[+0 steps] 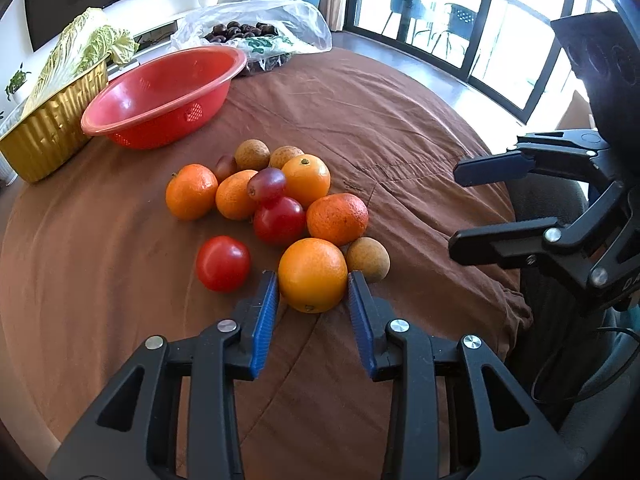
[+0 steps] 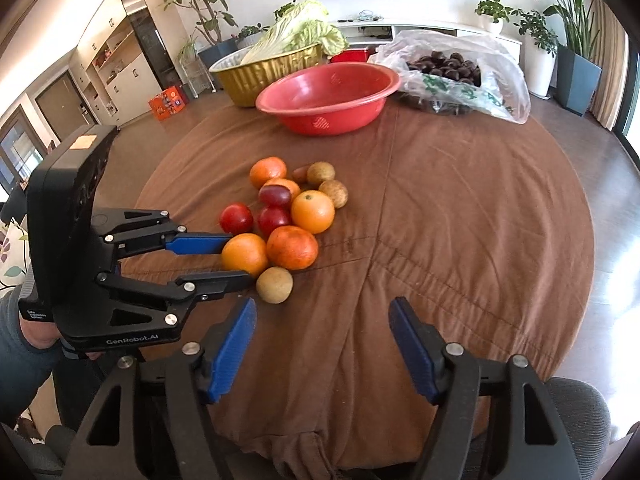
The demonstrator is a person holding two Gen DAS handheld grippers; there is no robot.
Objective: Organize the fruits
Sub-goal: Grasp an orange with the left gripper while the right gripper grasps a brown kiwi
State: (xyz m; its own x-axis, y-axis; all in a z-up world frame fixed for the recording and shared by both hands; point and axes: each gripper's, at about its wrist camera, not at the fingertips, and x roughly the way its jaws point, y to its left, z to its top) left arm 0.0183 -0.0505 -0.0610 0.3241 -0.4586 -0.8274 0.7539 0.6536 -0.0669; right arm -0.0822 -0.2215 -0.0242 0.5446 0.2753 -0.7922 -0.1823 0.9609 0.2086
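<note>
Left gripper (image 1: 312, 300) pads flanking orange (image 1: 313, 275), contact unclear | right gripper (image 2: 322, 344) agape | brown tablecloth (image 1: 360, 112), windows (image 1: 460, 8) beyond

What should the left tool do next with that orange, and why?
Probably close. The left tool is open with its fingers on either side of the nearest orange, which still sits on the cloth; the red bowl waits empty.

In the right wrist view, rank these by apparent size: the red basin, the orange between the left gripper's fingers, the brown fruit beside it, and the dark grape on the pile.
1. red basin
2. orange
3. brown fruit, nearer the camera, so the gap is unsure
4. dark grape
</note>
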